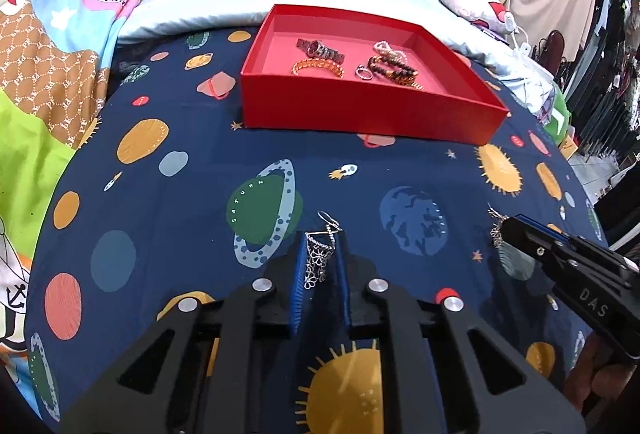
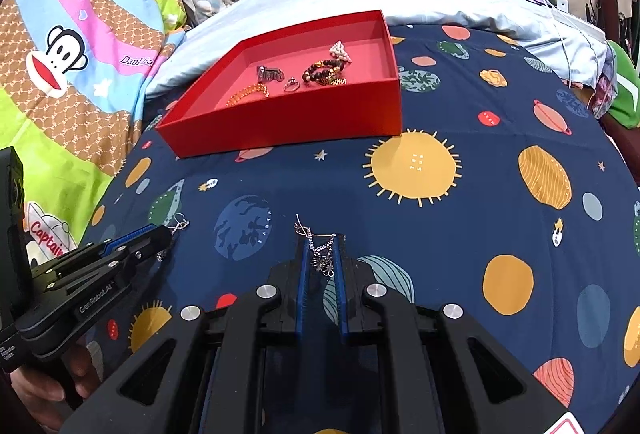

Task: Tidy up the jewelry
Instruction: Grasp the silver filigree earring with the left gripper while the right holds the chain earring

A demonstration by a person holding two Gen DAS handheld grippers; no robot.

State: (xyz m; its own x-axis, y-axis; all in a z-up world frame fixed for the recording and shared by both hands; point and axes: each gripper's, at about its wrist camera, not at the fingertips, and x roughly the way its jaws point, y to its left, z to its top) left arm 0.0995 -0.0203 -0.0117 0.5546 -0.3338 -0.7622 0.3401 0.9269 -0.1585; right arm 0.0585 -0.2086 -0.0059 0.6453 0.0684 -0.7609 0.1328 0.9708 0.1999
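Gripping a silver earring apiece, the left gripper (image 1: 320,254) and right gripper (image 2: 320,254) clamp dangling earrings (image 1: 318,254) above a planet-print navy bedspread (image 1: 180,201), near a red tray (image 1: 360,109) holding bracelets and a watch (image 1: 320,49).

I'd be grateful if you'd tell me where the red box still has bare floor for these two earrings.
The red box has bare floor along its left wall, left of the watch and amber bracelet, and in the near right corner. The middle and back right are crowded: ring, dark bead bracelet, pearl piece.
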